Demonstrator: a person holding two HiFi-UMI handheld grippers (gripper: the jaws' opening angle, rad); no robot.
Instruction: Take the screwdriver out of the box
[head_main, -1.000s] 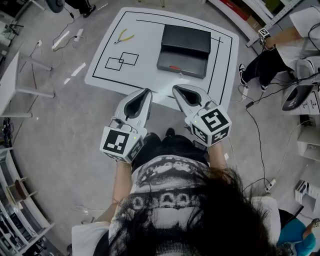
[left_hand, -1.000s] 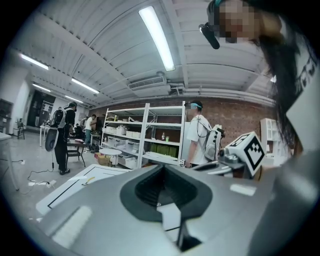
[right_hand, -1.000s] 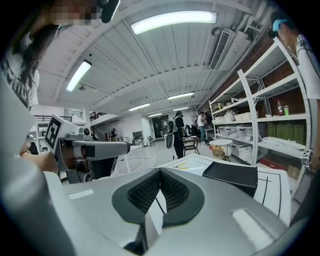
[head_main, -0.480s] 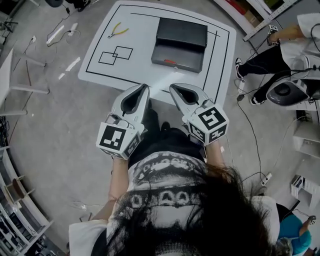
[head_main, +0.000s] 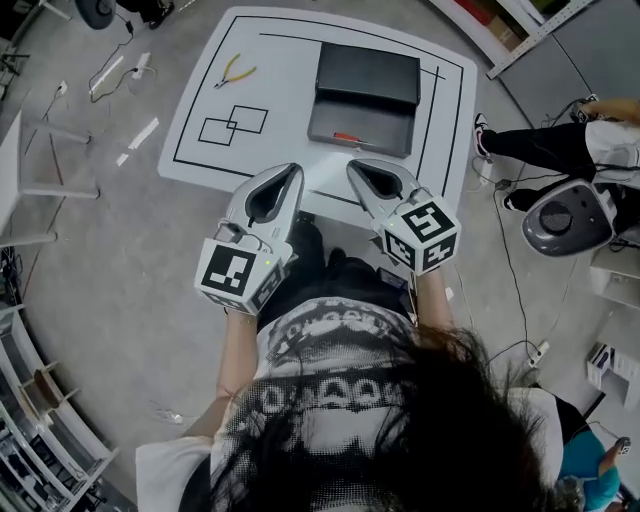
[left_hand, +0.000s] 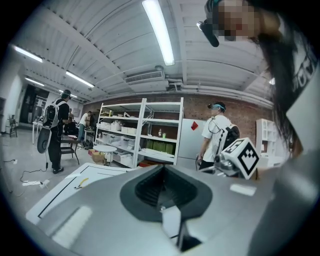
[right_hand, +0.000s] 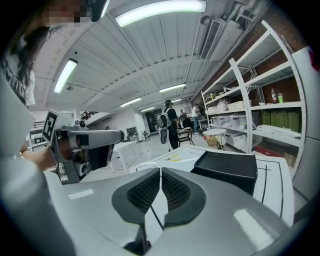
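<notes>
An open black box (head_main: 362, 98) lies at the far side of a white table (head_main: 200, 150); in the right gripper view the box (right_hand: 227, 169) is ahead on the right. A red-handled screwdriver (head_main: 347, 137) rests along the front of its tray. My left gripper (head_main: 295, 168) and right gripper (head_main: 352, 165) hover side by side over the table's near edge, short of the box. Both are shut with nothing between the pads. In its own view the left gripper (left_hand: 162, 167) points past the table, while the right gripper (right_hand: 160, 170) faces the box.
Yellow-handled pliers (head_main: 233, 70) lie at the table's far left, near two overlapping taped squares (head_main: 232, 125). Cables run over the floor on the right beside a seated person (head_main: 560, 140) and a round grey device (head_main: 565, 215). Shelving (left_hand: 140, 135) and standing people fill the room behind.
Both grippers have edged forward over the table's near edge, the right one dipping a little. Their jaws stay shut. The person at the right has shifted.
</notes>
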